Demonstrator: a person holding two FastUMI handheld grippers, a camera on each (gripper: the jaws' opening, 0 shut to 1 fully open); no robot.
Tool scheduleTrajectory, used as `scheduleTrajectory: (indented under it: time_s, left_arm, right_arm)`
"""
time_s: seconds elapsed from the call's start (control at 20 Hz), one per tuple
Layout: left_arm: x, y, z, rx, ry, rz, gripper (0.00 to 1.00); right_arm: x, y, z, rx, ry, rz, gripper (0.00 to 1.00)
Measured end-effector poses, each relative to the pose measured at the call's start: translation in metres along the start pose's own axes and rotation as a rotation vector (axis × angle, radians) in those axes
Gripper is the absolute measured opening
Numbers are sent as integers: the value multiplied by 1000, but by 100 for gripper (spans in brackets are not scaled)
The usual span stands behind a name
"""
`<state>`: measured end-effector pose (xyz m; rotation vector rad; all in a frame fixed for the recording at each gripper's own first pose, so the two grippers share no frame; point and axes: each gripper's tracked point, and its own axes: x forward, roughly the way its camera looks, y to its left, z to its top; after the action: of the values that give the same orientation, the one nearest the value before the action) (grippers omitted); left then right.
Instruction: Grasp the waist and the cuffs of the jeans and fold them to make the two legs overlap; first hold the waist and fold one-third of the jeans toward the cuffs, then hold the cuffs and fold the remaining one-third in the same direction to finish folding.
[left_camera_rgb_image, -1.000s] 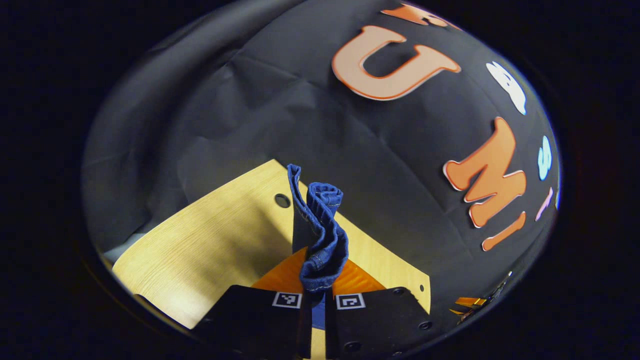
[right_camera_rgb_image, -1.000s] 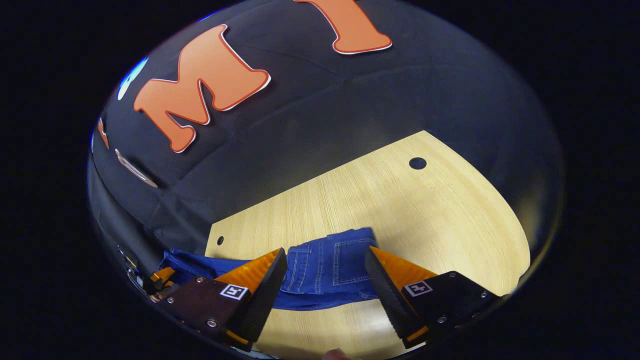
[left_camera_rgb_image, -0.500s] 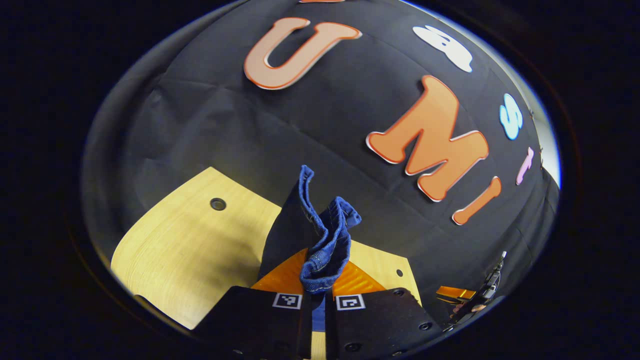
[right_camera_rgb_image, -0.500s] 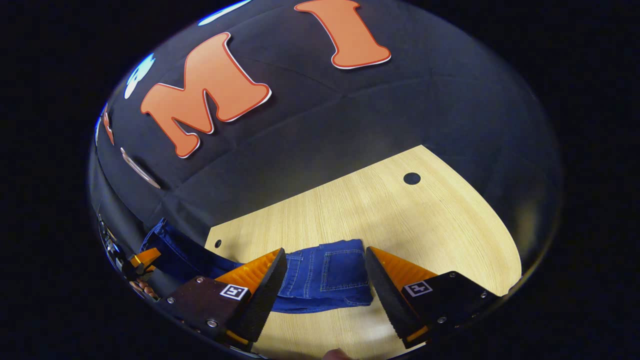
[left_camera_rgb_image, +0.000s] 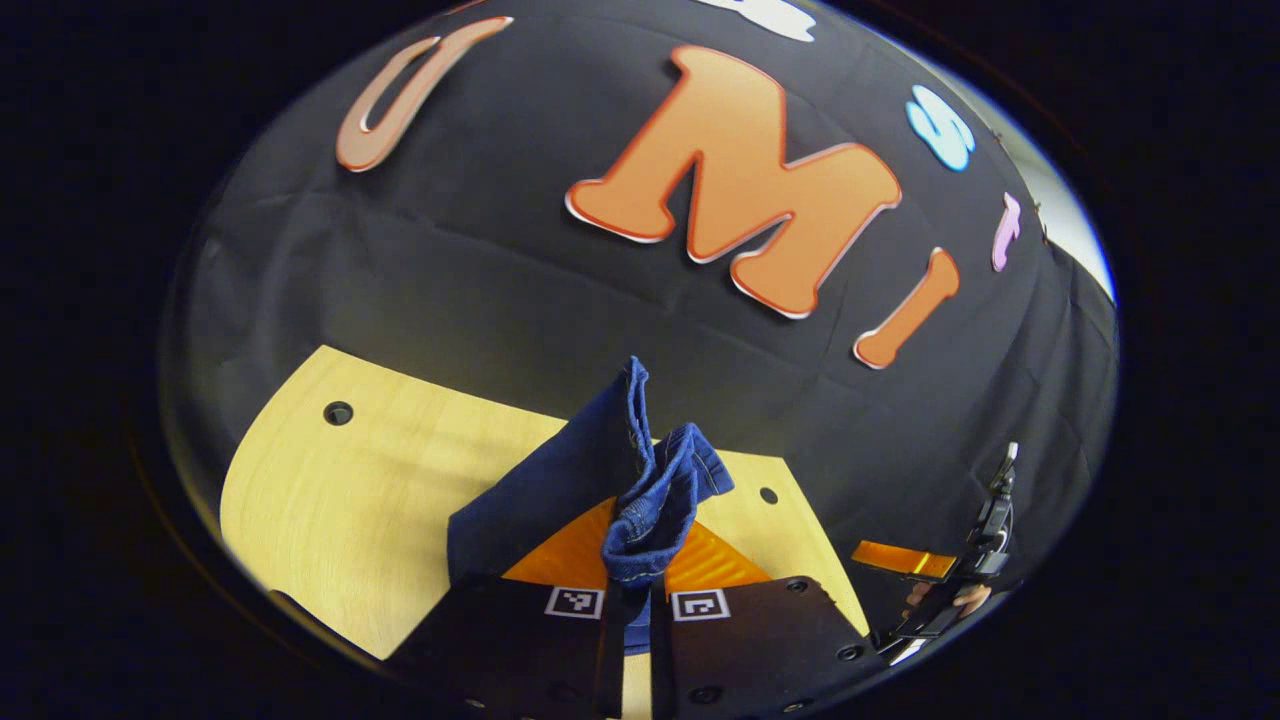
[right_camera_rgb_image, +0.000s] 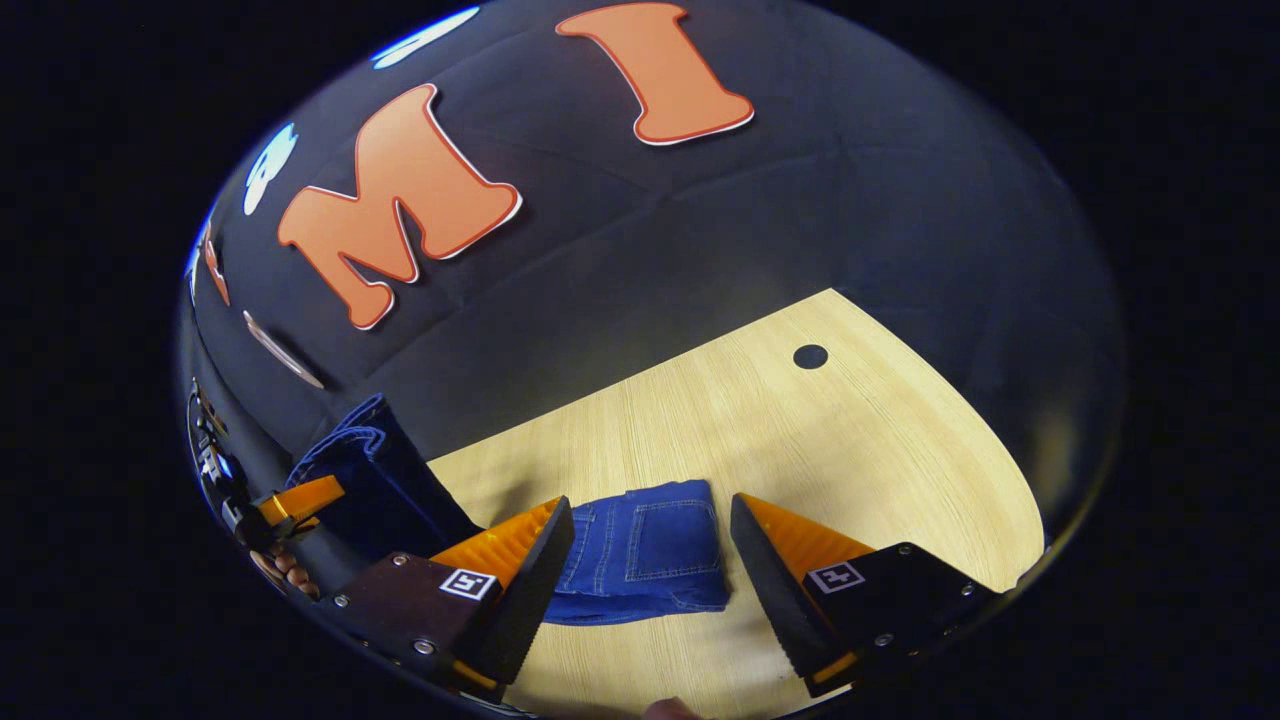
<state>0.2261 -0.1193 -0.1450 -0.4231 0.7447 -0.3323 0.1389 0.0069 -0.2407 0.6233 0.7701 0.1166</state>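
The blue jeans lie on a light wooden table (right_camera_rgb_image: 850, 430). In the left gripper view my left gripper (left_camera_rgb_image: 627, 575) is shut on the bunched cuffs (left_camera_rgb_image: 655, 490), and the denim (left_camera_rgb_image: 530, 500) hangs down from them to the left. In the right gripper view my right gripper (right_camera_rgb_image: 648, 550) stands open just above the folded waist part (right_camera_rgb_image: 645, 550) with its back pocket; nothing is between the fingers. At the left of that view the lifted cuffs (right_camera_rgb_image: 365, 465) rise off the table, held by the other gripper (right_camera_rgb_image: 290, 500).
The black cloth wall stands behind the table. Round holes (right_camera_rgb_image: 809, 356) (left_camera_rgb_image: 338, 412) are in the tabletop. The far gripper and a hand (left_camera_rgb_image: 940, 590) show at the lower right of the left gripper view. Bare wood lies to the right of the jeans.
My left gripper has lifted the cuffs and swung right, so the leg fabric now stands up off the table. The right gripper stayed open over the waist part.
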Motion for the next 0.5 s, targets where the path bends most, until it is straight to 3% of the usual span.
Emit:
scheduleTrajectory:
  time_s: [0.25,0.5]
  left_arm:
    - [41,-28,-12,85,60,47,10]
    - [62,-42,-32,58,93,76,10]
  right_arm:
    - [-2,-16,-2,21,10,-5,97]
    - [1,-29,-6,41,22,1,97]
